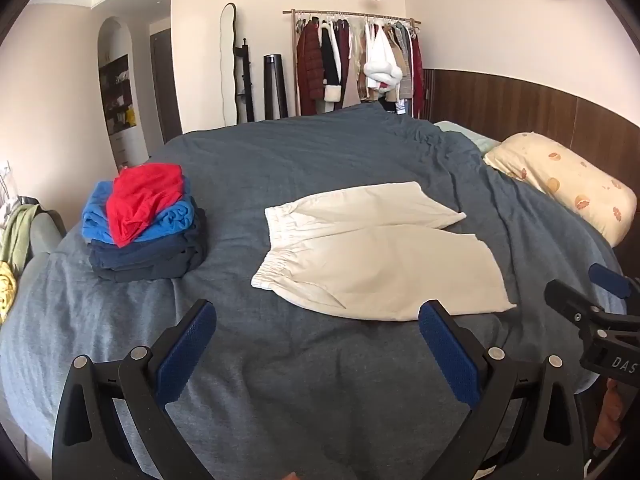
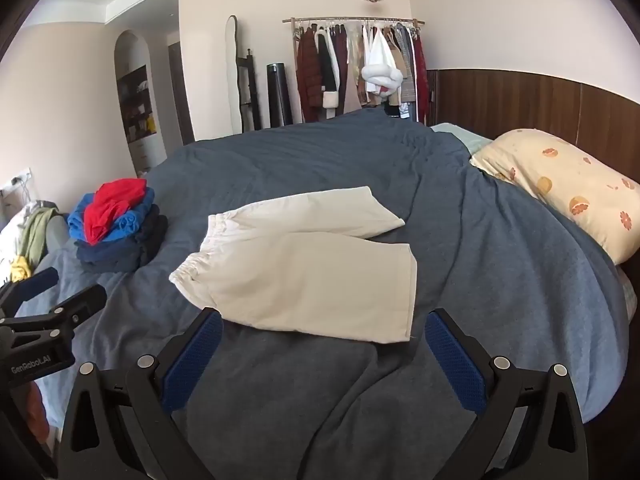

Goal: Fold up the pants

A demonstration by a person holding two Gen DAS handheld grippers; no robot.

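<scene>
Your left gripper [image 1: 316, 320] sat nearest the lens, its two black arms spread wide and gripping nothing, the blue pads [image 1: 184, 354] rough with a fine cross-hatch. You held your right gripper [image 2: 324, 328] the same way, fingers far apart and empty, just short of the near trouser leg.

Beyond them the cream pants [image 1: 372, 252] lay flat on the bed's blue-grey cover [image 1: 280, 392], a soft, slightly fuzzy cloth creased into long ridges. You could see the gathered elastic waistband [image 1: 272, 248] toward the left and the two short legs splayed to the right, the far leg angled away from the near one.

To the left of the pants, well apart, stood a stack of folded clothes [image 1: 146, 228]: dark navy pieces below, bright blue above, and a crumpled red garment [image 1: 140, 200] on top. A pale yellow pillow [image 1: 568, 184] printed with orange slices lay at the right by the dark wooden wall panel [image 1: 520, 108].

Your other gripper was cut off at each frame's edge. At the back, a clothes rack [image 1: 356, 64] hung crowded; its single garments blurred together.
</scene>
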